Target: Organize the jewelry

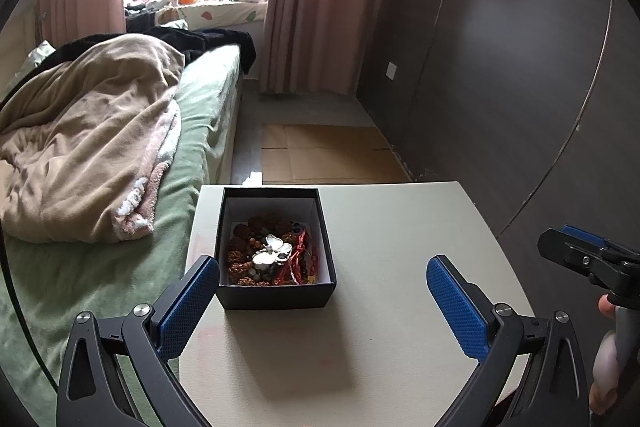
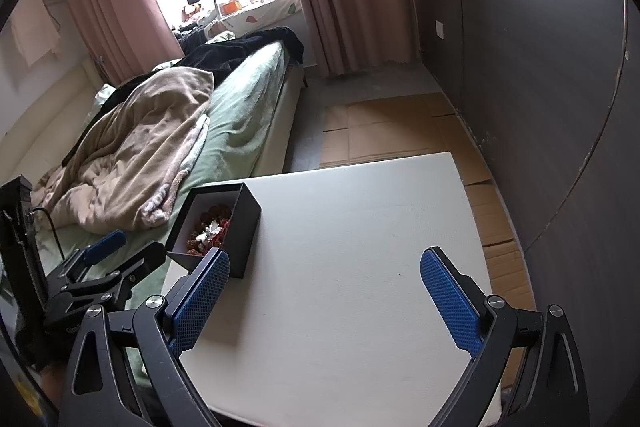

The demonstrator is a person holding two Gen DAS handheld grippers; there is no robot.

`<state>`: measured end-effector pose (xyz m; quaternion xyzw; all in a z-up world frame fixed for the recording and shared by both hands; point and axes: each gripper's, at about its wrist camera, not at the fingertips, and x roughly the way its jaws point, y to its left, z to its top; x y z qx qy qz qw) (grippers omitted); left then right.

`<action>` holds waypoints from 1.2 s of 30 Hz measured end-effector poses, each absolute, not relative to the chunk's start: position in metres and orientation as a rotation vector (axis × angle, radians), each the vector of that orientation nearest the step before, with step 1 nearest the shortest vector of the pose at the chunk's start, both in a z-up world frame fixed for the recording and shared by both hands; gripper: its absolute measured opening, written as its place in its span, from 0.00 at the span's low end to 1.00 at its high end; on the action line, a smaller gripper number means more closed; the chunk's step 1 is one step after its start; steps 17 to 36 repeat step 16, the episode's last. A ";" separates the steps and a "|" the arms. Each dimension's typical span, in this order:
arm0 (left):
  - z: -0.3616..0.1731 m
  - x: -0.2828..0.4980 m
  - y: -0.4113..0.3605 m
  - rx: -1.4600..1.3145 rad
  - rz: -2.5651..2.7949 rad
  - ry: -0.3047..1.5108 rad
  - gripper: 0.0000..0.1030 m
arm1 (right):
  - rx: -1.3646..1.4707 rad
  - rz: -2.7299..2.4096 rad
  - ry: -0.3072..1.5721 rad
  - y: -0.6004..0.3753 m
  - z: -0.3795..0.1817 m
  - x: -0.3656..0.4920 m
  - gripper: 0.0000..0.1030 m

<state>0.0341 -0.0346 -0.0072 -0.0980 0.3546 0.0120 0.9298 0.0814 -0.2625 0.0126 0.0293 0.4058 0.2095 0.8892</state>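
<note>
- Because the black box (image 1: 275, 291) sits at the table's (image 1: 400, 267) left edge, jewelry (image 1: 272, 255) piled inside, the left gripper (image 1: 322, 301) faces it, jaws spread, empty.
- Right gripper (image 2: 324, 301) hangs over bare tabletop, jaws spread, holding nothing.

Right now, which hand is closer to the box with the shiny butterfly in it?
The left gripper. Its open fingers already frame the black box and the silver butterfly. The right gripper is open over bare table, beside the box.

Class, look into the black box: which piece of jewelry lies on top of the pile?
The silver butterfly piece. It lies on top, pale and shiny, over the brown beads and beside the red cord in the box.
</note>
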 end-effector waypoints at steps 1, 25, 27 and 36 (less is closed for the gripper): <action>-0.007 0.034 -0.035 -0.196 0.027 0.724 1.00 | 0.061 0.436 0.842 -0.262 0.013 0.081 0.94; -0.006 0.031 -0.038 -0.174 0.024 0.720 1.00 | 0.053 0.423 0.849 -0.269 0.009 0.085 0.94; -0.006 0.031 -0.038 -0.174 0.024 0.720 1.00 | 0.053 0.423 0.849 -0.269 0.009 0.085 0.94; -0.006 0.031 -0.038 -0.174 0.024 0.720 1.00 | 0.053 0.423 0.849 -0.269 0.009 0.085 0.94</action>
